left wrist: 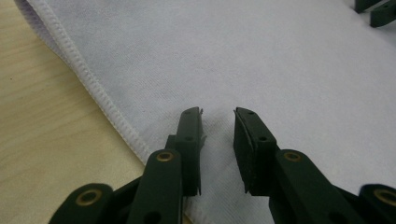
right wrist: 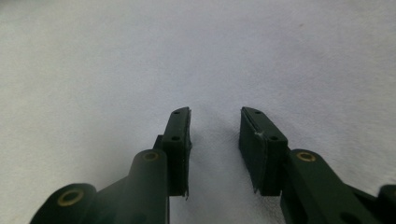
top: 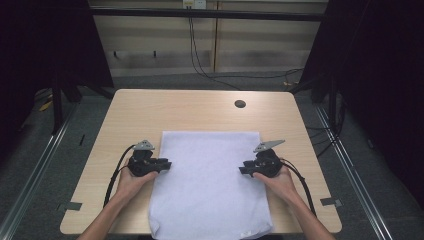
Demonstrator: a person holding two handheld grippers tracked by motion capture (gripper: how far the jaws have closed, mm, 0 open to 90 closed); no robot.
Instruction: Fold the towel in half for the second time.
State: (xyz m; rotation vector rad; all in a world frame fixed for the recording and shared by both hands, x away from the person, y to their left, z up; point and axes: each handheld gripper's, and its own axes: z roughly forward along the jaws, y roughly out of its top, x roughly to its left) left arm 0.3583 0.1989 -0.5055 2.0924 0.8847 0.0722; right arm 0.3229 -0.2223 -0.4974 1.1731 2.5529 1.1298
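the left claw (left wrist: 218, 140) rests low over the white cloth (left wrist: 261, 60), jaws a narrow gap apart with nothing between them, the stitched hem (left wrist: 100, 100) just to its left and bare tabletop (left wrist: 42, 135) beyond that. the right claw (right wrist: 215, 140) is the same: jaws slightly parted, empty, cloth directly beneath and ahead of it. from above, the left claw (top: 165, 164) and right claw (top: 245, 170) point inward at each other from opposite side edges of the cloth (top: 207, 185), which lies flat between them and hangs a little over the near tabletop (top: 130, 107) edge. the step looks like pinching the two sides for a fold. to do it well, i'd slide each lower jaw under the hem, bite both layers evenly, close at the same time, and lift level so the far edge past the claws stays square.
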